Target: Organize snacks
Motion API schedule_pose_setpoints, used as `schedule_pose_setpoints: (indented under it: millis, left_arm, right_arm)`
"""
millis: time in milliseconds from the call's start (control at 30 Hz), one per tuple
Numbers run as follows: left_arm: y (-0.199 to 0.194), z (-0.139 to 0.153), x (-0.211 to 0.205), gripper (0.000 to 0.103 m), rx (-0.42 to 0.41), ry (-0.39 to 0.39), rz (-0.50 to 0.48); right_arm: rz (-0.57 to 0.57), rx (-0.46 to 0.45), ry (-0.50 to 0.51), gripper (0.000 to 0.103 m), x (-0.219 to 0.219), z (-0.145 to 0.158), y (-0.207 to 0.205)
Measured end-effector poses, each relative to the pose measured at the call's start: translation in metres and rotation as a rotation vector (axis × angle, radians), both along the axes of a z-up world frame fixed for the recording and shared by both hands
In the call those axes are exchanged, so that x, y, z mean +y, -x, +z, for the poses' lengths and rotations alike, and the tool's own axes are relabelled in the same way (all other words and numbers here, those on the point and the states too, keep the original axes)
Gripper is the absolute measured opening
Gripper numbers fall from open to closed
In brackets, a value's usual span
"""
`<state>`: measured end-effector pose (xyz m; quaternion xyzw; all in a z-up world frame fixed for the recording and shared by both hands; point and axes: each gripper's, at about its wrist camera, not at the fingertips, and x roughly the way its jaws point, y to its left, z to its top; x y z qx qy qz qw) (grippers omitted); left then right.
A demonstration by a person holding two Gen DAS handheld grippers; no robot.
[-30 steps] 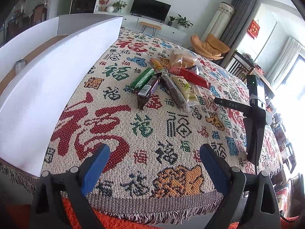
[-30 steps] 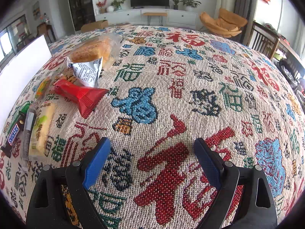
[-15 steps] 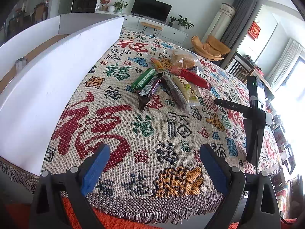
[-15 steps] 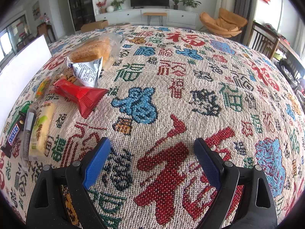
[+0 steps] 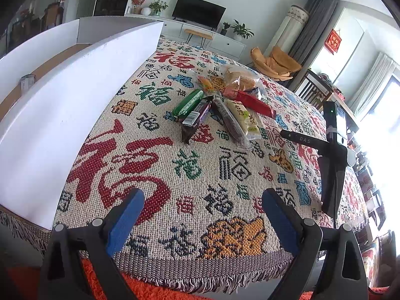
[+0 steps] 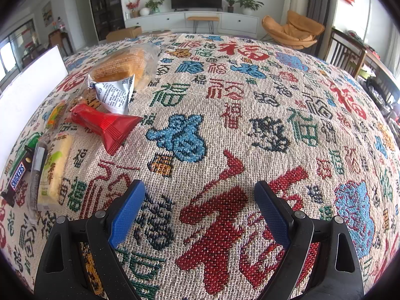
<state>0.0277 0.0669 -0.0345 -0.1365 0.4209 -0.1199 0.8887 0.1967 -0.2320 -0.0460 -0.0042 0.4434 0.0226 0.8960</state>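
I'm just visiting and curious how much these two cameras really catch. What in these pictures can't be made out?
- White box: in the left wrist view its near wall hides most of the inside; the right wrist view's left edge cuts it off.
- Snickers bar: partly cropped at the right wrist view's left edge.
- Small orange packet: too small to read in either view.
- Bread bag: its lower part is covered by the white printed packet.

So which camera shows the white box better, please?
The left wrist view. There the white box fills the left side, with its long outer wall, its far wall and part of the brown inside visible. The right wrist view shows only a piece of one white wall at the left edge.
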Motion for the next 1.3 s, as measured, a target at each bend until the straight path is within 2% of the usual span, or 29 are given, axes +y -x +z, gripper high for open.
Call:
schedule_pose_setpoints:
  millis: [1300]
  left_arm:
    - [0.0000, -0.0006, -0.0012, 0.094, 0.007, 0.020, -0.002]
  right_arm:
    - [0.000, 0.000, 0.001, 0.091, 0.0001, 0.0002, 0.0000]
